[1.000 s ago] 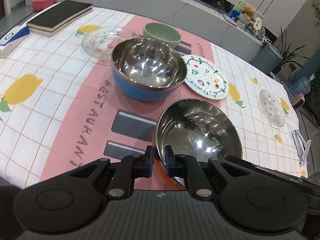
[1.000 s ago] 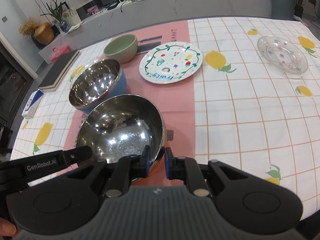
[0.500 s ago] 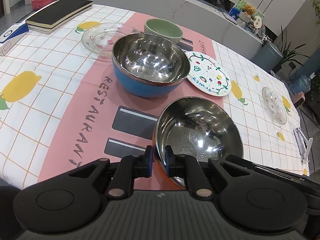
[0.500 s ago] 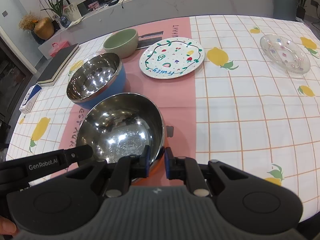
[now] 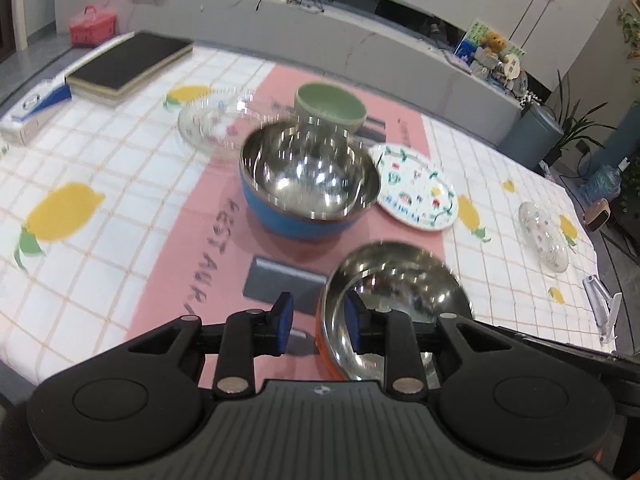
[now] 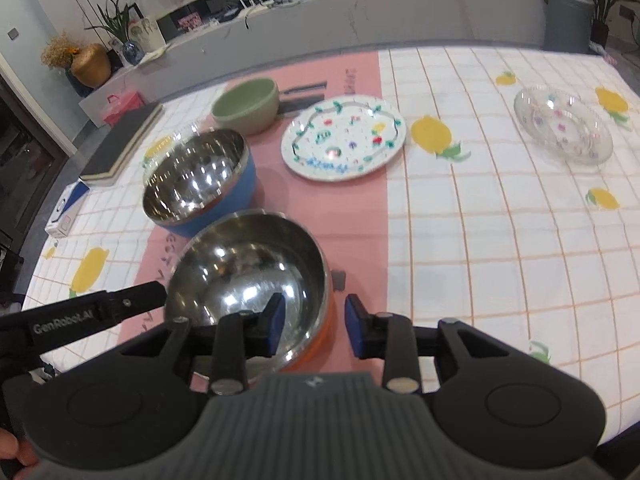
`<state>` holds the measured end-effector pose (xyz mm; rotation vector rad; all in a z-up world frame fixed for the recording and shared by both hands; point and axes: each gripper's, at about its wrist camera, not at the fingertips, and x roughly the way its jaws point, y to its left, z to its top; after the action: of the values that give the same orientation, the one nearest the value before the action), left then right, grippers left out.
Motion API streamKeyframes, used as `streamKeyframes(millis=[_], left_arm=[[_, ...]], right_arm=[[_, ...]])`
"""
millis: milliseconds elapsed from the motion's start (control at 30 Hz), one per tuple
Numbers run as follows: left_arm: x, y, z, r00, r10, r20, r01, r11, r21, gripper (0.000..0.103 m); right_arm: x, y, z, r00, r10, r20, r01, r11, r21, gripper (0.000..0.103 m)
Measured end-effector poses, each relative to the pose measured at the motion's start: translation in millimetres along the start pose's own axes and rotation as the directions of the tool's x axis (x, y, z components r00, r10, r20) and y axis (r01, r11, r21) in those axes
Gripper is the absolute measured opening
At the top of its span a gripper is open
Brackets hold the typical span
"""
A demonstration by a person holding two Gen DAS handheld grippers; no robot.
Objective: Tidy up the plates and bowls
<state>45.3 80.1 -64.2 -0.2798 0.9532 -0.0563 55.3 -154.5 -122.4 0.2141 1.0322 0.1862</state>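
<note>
Where both of our hand-held grippers were pinched tight on the rim of the orange-sided stainless steel bowl (image 6: 248,276) half a second ago, they now stand spread, each straddling that rim without clamping it. We read this as a release: the bowl has been let down and rests on the pink centre band of the lemon-print desk (image 6: 500,240), close in front of us.

Taking the rest by size, the blue-sided stainless steel bowl (image 5: 310,190) sits just beyond it on the same pink band, near but apart. Behind and to the right lies the white flat plate painted with fruit and a green vine border (image 6: 344,138), its edge just beside the blue bowl in the left view. A clear glass plate with small coloured dots (image 5: 218,122) lies at the blue bowl's far left, and a second clear glass plate (image 6: 564,130) sits well apart toward the right edge. The small pale green ceramic bowl (image 5: 330,110) stands behind the blue one.

The left hand-held gripper (image 5: 318,318) has one pad inside the orange bowl and one outside; the right hand-held gripper (image 6: 314,324) likewise.

With the orange bowl freed but not nested, we judge bowl stacking unfinished, and the plates are ungathered.
</note>
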Motion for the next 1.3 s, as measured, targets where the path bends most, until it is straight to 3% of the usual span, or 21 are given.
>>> streamKeyframes(millis=[167, 600, 867, 1300], left_arm=[[-15, 3, 23, 0.999, 0.007, 0.049, -0.008, 1.000, 0.010, 0.032], [-5, 15, 77, 0.995, 0.044, 0.088, -0.046, 0.999, 0.024, 0.037], [25, 29, 94, 0.995, 0.062, 0.072, -0.062, 0.998, -0.001, 0.044], [79, 54, 94, 0.998, 0.053, -0.035, -0.055, 0.997, -0.061, 0.046]], right_arm=[[-11, 11, 18, 0.999, 0.009, 0.039, -0.008, 0.999, -0.031, 0.046], [5, 52, 79, 0.997, 0.015, 0.077, -0.006, 0.993, -0.118, 0.048], [44, 72, 101, 0.999, 0.013, 0.036, -0.008, 0.990, -0.142, 0.053], [115, 76, 113, 0.996, -0.025, -0.087, 0.015, 0.993, -0.115, 0.055]])
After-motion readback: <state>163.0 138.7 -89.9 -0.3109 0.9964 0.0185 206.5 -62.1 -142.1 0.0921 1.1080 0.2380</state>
